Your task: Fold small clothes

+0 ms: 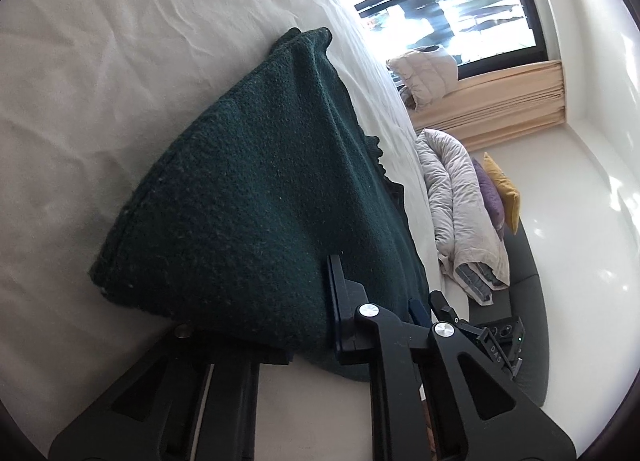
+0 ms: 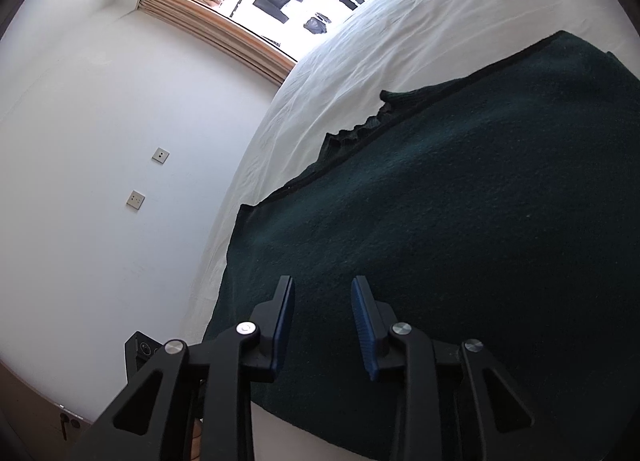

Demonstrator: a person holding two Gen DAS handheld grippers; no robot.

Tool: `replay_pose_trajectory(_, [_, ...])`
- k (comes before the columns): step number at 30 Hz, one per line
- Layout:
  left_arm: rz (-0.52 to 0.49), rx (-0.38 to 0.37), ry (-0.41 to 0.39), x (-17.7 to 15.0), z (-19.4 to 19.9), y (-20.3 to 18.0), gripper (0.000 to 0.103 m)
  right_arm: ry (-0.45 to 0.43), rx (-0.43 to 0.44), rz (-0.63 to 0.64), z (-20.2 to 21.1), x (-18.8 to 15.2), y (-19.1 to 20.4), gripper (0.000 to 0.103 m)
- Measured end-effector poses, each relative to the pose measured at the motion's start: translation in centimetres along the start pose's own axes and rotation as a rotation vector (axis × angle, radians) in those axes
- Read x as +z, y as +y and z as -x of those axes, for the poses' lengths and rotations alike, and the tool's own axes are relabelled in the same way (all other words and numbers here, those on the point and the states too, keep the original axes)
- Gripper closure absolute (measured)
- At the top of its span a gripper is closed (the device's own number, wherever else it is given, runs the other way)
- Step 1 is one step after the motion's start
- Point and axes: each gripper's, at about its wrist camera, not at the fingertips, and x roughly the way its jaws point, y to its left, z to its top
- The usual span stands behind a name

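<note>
A dark green knitted garment [image 1: 248, 197] lies on the white bed [image 1: 100, 81], partly folded over itself. In the left wrist view only one finger [image 1: 340, 301] shows, resting on the cloth's near corner; the other finger is hidden under the fabric, so I cannot tell how the jaws stand. In the right wrist view the same garment [image 2: 460, 213] spreads wide, with a ribbed edge showing at its far side. My right gripper [image 2: 322, 297] is open, its blue-padded fingers [image 2: 362, 313] just above the cloth near its front edge, holding nothing.
A grey duvet [image 1: 460, 213] with purple and yellow cushions sits on a dark bench beside the bed. A window [image 1: 460, 1] with a beige curtain lies beyond. A white wall [image 2: 100, 161] with two switch plates flanks the bed.
</note>
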Motion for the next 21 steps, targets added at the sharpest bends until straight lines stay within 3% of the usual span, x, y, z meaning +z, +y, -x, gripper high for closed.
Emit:
replay_pose_trajectory(2, [-0.019, 0.010, -0.013, 0.1, 0.0, -0.3, 0.094, 0.079, -0.075, -0.001, -1.5, 0.0, -0.3, 0.073])
replay_pose_trajectory(4, [-0.049, 0.030, -0.030, 0.0, 0.9, -0.5, 0.095, 0.112, -0.141, -0.010, -2.4, 0.1, -1.3, 0.103])
replay_pose_trajectory(7, [-0.128, 0.065, -0.055, -0.1, 1.6, -2.0, 0.096, 0.113, -0.101, -0.049, -2.5, 0.1, -2.9, 0.103])
replay_pose_trajectory(12, [-0.271, 0.109, -0.099, -0.4, 2.1, -5.9, 0.096, 0.079, -0.121, 0.000, -2.7, -0.7, -2.9, 0.103])
replay_pose_trajectory(16, [-0.406, 0.127, -0.131, -0.9, 2.3, -9.8, 0.096, 0.047, -0.030, -0.041, -1.7, -0.8, -3.8, 0.103])
replay_pose_trajectory(17, [-0.446, 0.131, -0.138, -1.1, 2.5, -10.9, 0.096, 0.030, 0.009, -0.064, -0.8, -0.9, -4.2, 0.102])
replay_pose_trajectory(19, [-0.550, 0.140, -0.158, -1.9, 2.5, -13.6, 0.096, -0.034, 0.082, -0.126, 1.6, -1.0, -5.4, 0.077])
replay_pose_trajectory(21, [-0.683, 0.153, -0.167, -3.3, 2.0, -17.0, 0.096, -0.121, 0.131, -0.180, 4.6, -0.8, -7.0, 0.062])
